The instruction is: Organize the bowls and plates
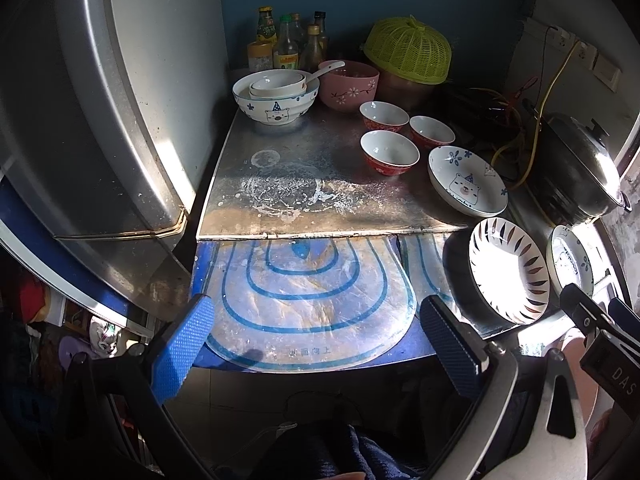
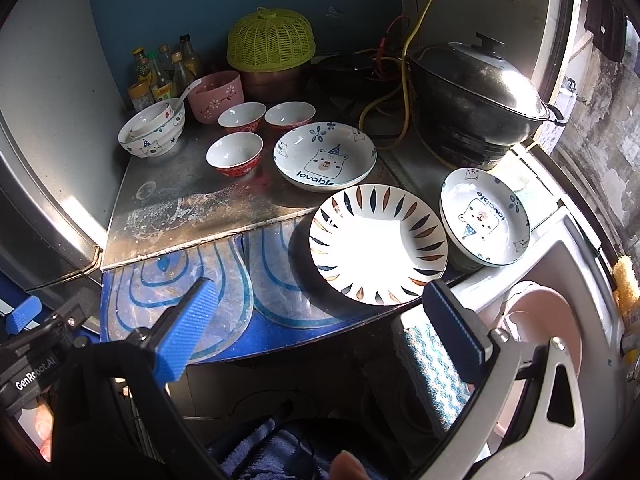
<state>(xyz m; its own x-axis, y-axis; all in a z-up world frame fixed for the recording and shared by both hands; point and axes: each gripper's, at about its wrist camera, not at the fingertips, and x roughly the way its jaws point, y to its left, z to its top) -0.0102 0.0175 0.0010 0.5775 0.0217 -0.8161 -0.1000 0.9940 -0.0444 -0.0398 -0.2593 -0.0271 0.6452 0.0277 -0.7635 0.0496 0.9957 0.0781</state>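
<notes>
A leaf-patterned plate (image 2: 378,242) lies at the counter's front right, also in the left wrist view (image 1: 508,270). A bear plate (image 2: 325,156) sits behind it and a second bear plate (image 2: 485,218) to its right. Three red bowls (image 2: 235,155) stand mid-counter. A bear bowl (image 2: 154,128) holding smaller white bowls and a pink bowl (image 2: 216,96) with a spoon stand at the back left. My left gripper (image 1: 316,312) is open and empty over the blue mat. My right gripper (image 2: 320,292) is open and empty just in front of the leaf plate.
A fridge (image 1: 100,120) walls the left side. Sauce bottles (image 1: 288,40), a green basket cover (image 1: 408,50), cables (image 2: 404,80) and a lidded black wok (image 2: 476,100) fill the back and right. A blue-lined mat (image 1: 312,300) covers the front. A sink (image 2: 540,320) is at the right.
</notes>
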